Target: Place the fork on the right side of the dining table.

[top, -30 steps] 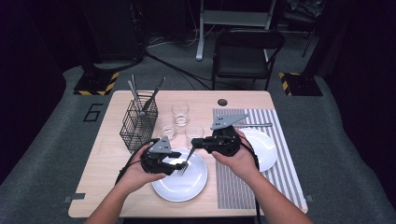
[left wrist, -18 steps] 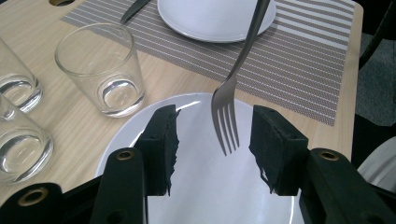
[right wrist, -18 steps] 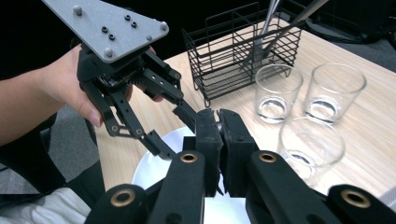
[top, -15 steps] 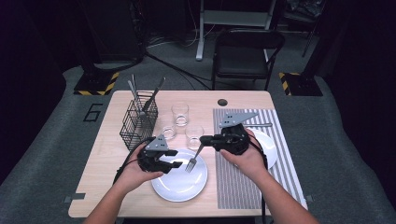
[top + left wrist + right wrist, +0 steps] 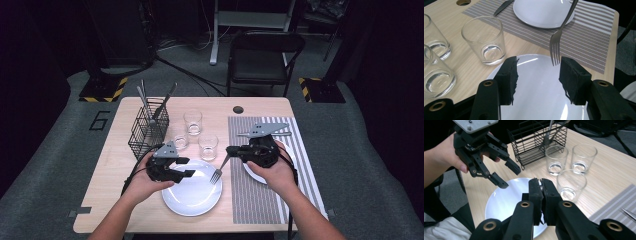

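Note:
A silver fork [image 5: 217, 172] hangs tines down over the right edge of the near white plate [image 5: 192, 195]. My right gripper [image 5: 231, 150] is shut on its handle, and in the right gripper view the jaws [image 5: 541, 187] stand pressed together. My left gripper [image 5: 186, 167] hovers over the plate's left part, open, and its jaws have just been opening. In the left gripper view the fork [image 5: 556, 47] dangles just beyond my left gripper [image 5: 537, 75], touching neither pad. The plate [image 5: 541, 85] lies below them.
Three glasses [image 5: 192, 121] [image 5: 207, 146] [image 5: 180, 140] stand behind the plate. A black wire basket [image 5: 148, 129] with cutlery stands at the left. On the striped placemat [image 5: 255, 200] lie a second plate [image 5: 541, 12] and a knife [image 5: 502, 7]. A chair [image 5: 262, 55] stands beyond the table.
My right gripper has drawn off to the right with the fork, widening the gap to the left gripper. The left gripper's jaws have spread wider and it has stayed over the plate.

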`<state>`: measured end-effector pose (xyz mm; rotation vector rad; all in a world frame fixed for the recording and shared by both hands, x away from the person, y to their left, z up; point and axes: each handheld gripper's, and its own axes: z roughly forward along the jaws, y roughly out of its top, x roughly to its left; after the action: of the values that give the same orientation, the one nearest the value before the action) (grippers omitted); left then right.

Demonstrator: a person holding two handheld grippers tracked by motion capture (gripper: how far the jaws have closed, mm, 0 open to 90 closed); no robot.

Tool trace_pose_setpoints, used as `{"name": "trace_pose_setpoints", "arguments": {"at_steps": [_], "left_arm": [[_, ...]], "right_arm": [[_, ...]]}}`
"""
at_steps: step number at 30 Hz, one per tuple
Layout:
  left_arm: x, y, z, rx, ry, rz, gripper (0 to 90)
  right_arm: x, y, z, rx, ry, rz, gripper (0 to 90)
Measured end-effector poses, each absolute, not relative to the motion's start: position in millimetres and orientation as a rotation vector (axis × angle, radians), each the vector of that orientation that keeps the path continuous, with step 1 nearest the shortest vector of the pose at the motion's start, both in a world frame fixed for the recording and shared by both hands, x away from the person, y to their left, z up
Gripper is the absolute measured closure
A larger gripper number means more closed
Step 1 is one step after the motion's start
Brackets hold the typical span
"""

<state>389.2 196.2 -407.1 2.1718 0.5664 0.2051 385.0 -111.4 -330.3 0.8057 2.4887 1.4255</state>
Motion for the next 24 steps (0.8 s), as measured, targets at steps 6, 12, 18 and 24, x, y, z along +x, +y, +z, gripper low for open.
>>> {"name": "trace_pose_setpoints", "arguments": {"at_steps": [6, 12, 18, 24], "left_arm": [[392, 194, -406, 2.175, 0.558, 0.2, 48.2], [394, 192, -404, 2.171, 0.551, 0.209, 48.2], [396, 191, -400, 2.168, 0.547, 0.202, 48.1], [397, 188, -399, 2.162, 0.54, 0.208, 48.2]], "right_arm": [[380, -125, -332, 0.857, 2.464, 1.399, 87.2], [375, -139, -335, 0.9, 2.436, 1.378, 87.2], [369, -151, -338, 0.945, 2.413, 1.357, 87.2], [364, -160, -342, 0.988, 2.398, 1.327, 87.2]]}}
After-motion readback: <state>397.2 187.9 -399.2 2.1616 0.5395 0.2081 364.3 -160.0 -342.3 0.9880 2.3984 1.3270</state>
